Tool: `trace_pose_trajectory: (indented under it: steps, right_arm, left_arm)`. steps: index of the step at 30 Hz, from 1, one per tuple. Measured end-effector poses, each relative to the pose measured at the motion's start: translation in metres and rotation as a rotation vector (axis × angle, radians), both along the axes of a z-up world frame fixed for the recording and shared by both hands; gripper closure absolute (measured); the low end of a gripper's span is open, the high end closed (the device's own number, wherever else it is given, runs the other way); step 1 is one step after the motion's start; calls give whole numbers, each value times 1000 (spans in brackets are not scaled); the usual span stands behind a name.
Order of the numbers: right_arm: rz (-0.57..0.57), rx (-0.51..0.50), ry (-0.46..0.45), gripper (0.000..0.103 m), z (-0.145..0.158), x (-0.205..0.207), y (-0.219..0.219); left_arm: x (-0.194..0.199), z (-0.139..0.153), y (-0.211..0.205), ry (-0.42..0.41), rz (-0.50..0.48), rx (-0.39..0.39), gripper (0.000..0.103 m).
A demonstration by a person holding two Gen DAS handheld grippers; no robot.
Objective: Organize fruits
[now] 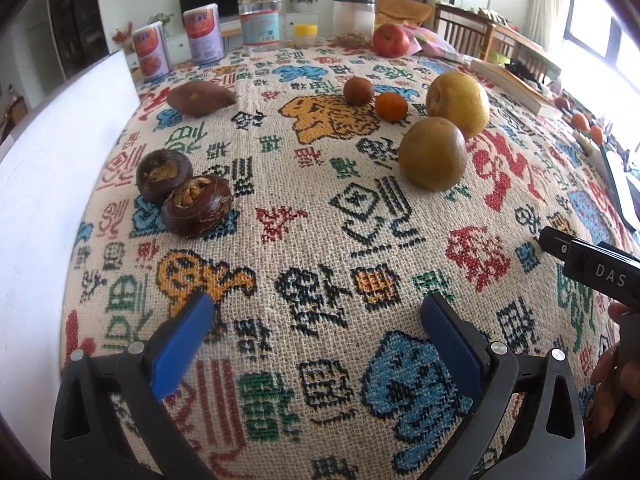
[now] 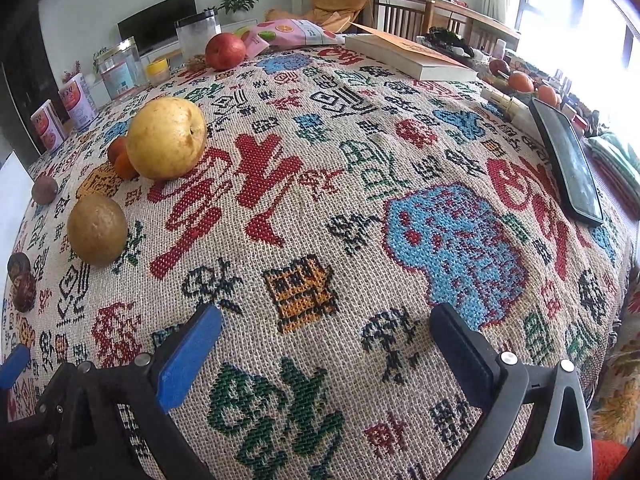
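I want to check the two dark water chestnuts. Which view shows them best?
The left wrist view: the water chestnuts sit touching, fully visible, tops showing. In the right wrist view they are small and distorted at the left edge.

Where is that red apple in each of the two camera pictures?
Left wrist view: the red apple sits at the far edge of the table, top centre-right, beside a clear jar.
Right wrist view: the red apple is at the far edge, upper left of centre, right of that clear jar.
Shared landmark: the big yellow pear.
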State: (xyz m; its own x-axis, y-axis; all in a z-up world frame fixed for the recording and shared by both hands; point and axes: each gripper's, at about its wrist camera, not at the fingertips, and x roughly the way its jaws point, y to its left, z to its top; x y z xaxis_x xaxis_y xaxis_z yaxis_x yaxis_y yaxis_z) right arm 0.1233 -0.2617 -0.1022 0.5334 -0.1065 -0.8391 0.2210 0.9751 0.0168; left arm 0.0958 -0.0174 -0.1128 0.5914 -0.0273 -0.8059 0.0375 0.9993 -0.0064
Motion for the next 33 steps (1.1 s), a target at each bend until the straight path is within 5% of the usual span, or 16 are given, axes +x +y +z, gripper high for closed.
trace_pose_trajectory:
  steps: [27,33]
  right_arm:
    - [4,1,20,0,2,0,0]
    - [2,2,14,0,2,-2,0]
  left_arm:
    - [0,0,1,10,1,1,0]
    - [-31,0,4,6,-12,4,0]
